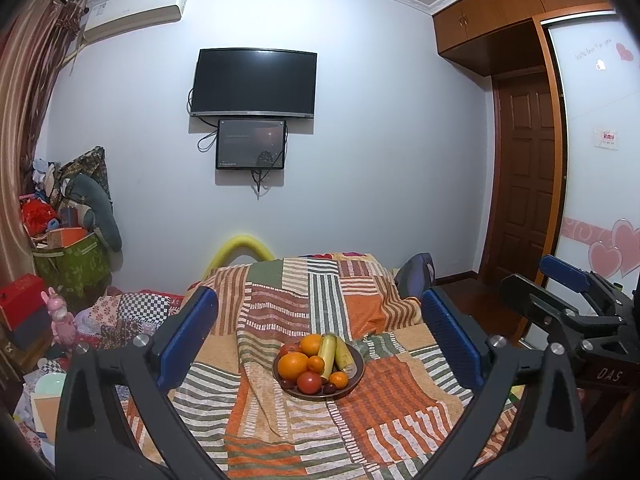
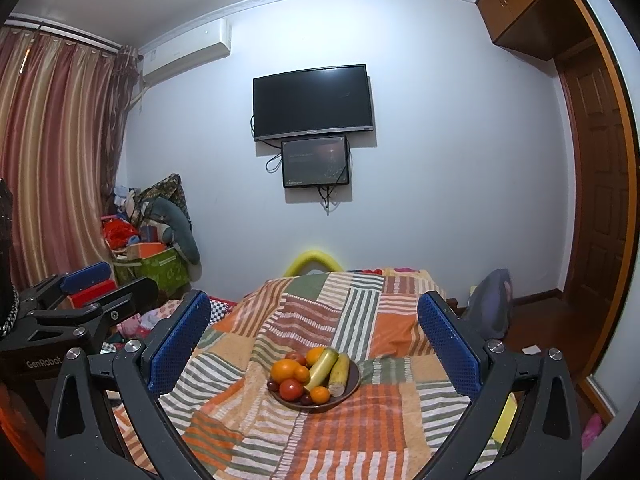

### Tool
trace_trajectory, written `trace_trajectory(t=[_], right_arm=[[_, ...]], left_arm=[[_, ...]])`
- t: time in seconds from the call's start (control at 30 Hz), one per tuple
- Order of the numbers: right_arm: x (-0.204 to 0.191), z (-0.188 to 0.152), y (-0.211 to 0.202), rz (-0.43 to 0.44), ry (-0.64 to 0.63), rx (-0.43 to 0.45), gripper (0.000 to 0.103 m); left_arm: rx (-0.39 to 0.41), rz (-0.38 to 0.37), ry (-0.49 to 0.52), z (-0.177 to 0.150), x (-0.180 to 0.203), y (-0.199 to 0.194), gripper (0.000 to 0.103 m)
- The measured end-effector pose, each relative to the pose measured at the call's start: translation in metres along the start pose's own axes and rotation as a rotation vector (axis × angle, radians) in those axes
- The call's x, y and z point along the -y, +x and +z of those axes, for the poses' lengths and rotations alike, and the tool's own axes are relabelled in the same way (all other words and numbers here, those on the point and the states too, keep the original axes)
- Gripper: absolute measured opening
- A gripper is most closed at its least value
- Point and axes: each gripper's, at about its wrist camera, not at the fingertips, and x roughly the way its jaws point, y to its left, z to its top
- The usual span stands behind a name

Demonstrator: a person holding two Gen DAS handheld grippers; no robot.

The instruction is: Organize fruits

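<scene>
Both wrist cameras sit above the near end of the bed [image 1: 360, 312], well back from the plate of fruit [image 1: 318, 364], facing 12 o'clock toward the TV [image 1: 254, 82] wall. Each view also catches the other gripper: at 3 o'clock in the left view, 9 o'clock in the right.

Both grippers' jaws wide apart

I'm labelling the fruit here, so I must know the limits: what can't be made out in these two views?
- Bowl contents, both views: front fruits hide those behind; full count unclear.
- Small dark fruits at the front rim: too small to identify.
- Two long yellow-green pieces: kind unclear.
- Striped cloth: hides whatever it covers.
- Left gripper and right gripper: bases cut off by the bottom edge.
</scene>
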Motion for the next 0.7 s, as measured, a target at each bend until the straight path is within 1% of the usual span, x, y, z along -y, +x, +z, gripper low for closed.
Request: trace_trajectory(t=[0.23, 0.4, 0.7], right_arm=[[-0.0003, 0.0014, -0.0007, -0.008, -0.002, 0.007, 0.103], [-0.0006, 0.0026, 0.0004, -0.019, -0.007, 0.003, 0.103], [-0.0011, 0.0022, 0.0003, -0.019, -0.002, 0.006, 0.103]], left_arm=[[-0.001, 0.002, 0.005, 0.0005, 0.0014, -0.0011, 0.103], [-0.013, -0.008, 0.003, 0.0004, 0.0017, 0.0005, 0.103], [-0.009, -0.02, 0.013, 0.0008, 0.0061, -0.002, 0.103]])
